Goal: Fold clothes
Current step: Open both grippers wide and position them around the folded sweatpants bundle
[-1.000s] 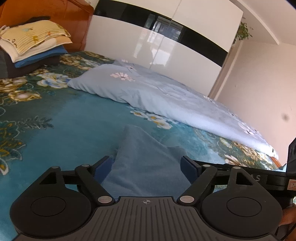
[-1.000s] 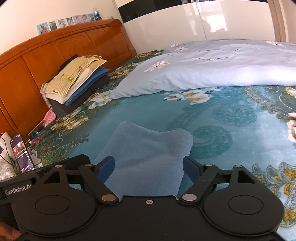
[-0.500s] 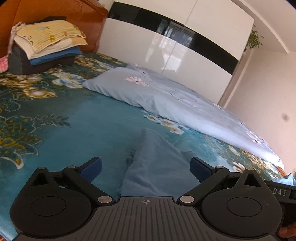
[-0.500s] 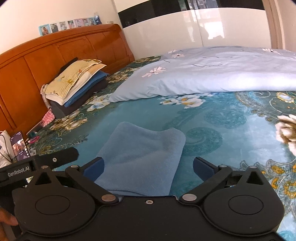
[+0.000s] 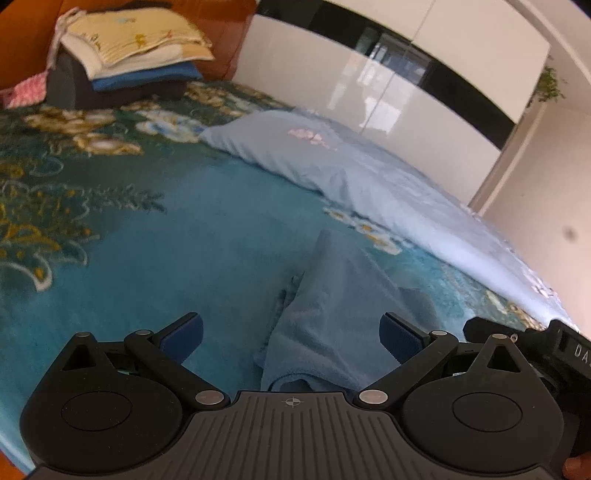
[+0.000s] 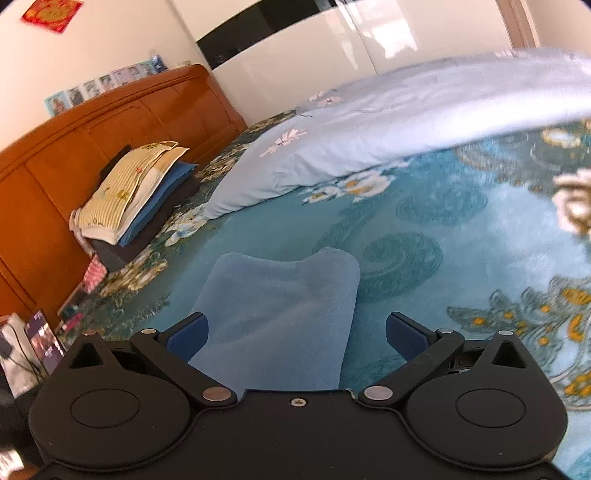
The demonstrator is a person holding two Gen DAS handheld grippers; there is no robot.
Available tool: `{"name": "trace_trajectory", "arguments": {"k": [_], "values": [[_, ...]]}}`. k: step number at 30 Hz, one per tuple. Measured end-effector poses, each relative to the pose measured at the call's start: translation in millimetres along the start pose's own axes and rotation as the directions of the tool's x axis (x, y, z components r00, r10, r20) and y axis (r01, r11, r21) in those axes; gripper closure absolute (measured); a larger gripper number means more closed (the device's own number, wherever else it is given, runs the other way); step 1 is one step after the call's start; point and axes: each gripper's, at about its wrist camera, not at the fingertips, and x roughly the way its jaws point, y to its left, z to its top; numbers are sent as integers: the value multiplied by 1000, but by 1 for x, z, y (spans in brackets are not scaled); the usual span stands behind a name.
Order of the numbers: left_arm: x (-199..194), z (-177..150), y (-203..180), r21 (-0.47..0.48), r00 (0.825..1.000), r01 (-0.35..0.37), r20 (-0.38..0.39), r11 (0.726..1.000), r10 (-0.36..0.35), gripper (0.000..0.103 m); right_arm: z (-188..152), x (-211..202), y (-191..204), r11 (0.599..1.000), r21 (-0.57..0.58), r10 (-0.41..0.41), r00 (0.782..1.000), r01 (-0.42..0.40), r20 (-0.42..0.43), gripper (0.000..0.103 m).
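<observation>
Left gripper (image 5: 291, 334): fingers (image 5: 184, 336) spread wide, pinching nothing. The light blue cloth (image 5: 332, 314) lies on the bed btwn them, bunched and ridged, touching neither pad as far as the view shows. Right gripper (image 6: 297, 334): fingers (image 6: 406, 334) also wide apart, nothing clamped; same cloth (image 6: 280, 314) sits flat and folded in front of it, left pad just at its edge, right pad clear of it. In the left wrist view the other gripper's black body (image 5: 535, 350) pokes in at right, white letters "DA" readable, rest cut off.

Outward: teal floral bedspread (image 5: 166, 258) under everything. Pale blue quilt (image 6: 388, 129) w/ small flower prints lies across the far side, well apart from the cloth. Stack of folded linens (image 6: 133, 195) — yellow-striped on top, white, blue, dark below — against the wooden headboard (image 6: 74, 140). White glossy wardrobe (image 5: 388, 92) w/ black band behind. Red paper decoration (image 6: 50, 13) on the wall, writing too blurred to read. No containers seen.
</observation>
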Motion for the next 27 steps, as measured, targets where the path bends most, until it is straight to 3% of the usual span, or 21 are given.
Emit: {"name": "trace_trajectory", "arguments": {"k": [12, 21, 27], "values": [[28, -16, -5, -37, 992, -90, -87, 995, 86, 0, 2, 33, -14, 998, 51, -22, 999, 23, -32, 1], [30, -25, -11, -82, 995, -76, -64, 994, 71, 0, -2, 43, -23, 998, 60, -9, 999, 12, -50, 1], [32, -28, -19, -77, 992, -122, -51, 990, 118, 0, -3, 47, -21, 999, 44, 22, 998, -19, -54, 1]]}}
